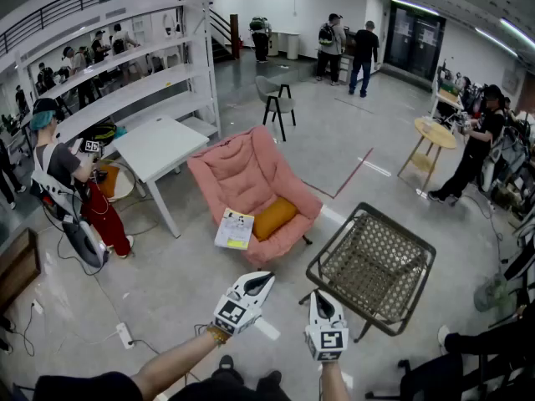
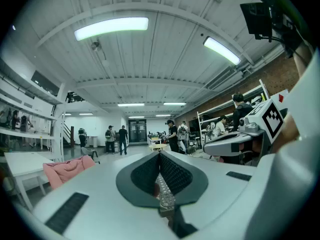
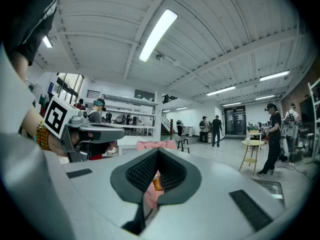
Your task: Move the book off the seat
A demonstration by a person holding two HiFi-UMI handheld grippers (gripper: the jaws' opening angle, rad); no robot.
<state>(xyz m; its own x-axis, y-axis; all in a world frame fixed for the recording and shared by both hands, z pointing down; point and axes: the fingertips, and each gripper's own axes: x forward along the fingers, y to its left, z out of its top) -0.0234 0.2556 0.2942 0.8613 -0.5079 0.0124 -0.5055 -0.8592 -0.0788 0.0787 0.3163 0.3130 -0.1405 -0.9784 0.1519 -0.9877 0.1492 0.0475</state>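
Book [image 1: 235,229] on armchair [image 1: 242,170] seat, front edge; cushion [image 1: 274,217] just right of it. Table [image 1: 159,144] left of armchair, wicker chair [image 1: 374,261] right (nearer us). Left gripper [image 1: 264,280], right gripper [image 1: 320,296] side by side, before armchair.

The book [image 1: 235,229], thin with a white and yellow cover, is laid flat and closed on the front edge of the seat [image 1: 242,174]. It is placed just beside an orange cushion [image 1: 274,217]. The seat is a pink, thickly padded armchair with a tufted back.
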